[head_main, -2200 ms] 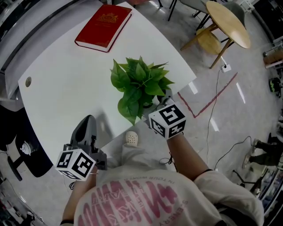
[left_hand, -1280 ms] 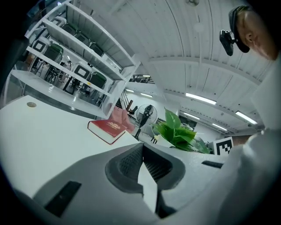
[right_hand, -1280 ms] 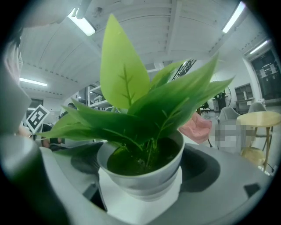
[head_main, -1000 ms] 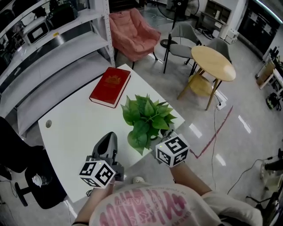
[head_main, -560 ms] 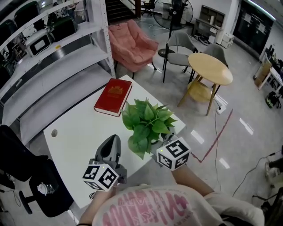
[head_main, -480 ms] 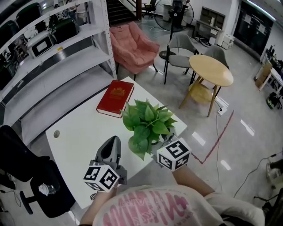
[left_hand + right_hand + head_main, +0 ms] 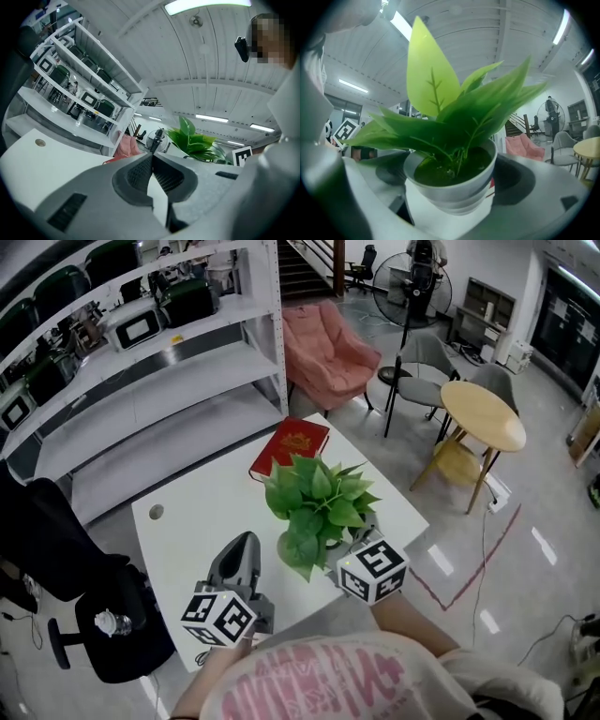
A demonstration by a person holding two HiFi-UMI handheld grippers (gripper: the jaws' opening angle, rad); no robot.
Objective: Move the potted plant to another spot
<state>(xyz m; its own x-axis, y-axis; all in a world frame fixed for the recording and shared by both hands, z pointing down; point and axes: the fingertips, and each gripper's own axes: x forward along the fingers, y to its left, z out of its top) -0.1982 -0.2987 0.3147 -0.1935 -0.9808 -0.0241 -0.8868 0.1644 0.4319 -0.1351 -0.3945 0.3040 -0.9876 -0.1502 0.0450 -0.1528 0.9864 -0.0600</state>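
Move judged begun, not finished: the potted plant (image 7: 319, 507) sits just on the near side of the red book (image 7: 289, 448); lifted or resting cannot be told. The right gripper (image 7: 352, 546) clamps it between both jaws; the left gripper (image 7: 246, 542), farther from the book, is closed, empty

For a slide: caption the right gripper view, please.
Right gripper holding a leafy plant by its white pot.
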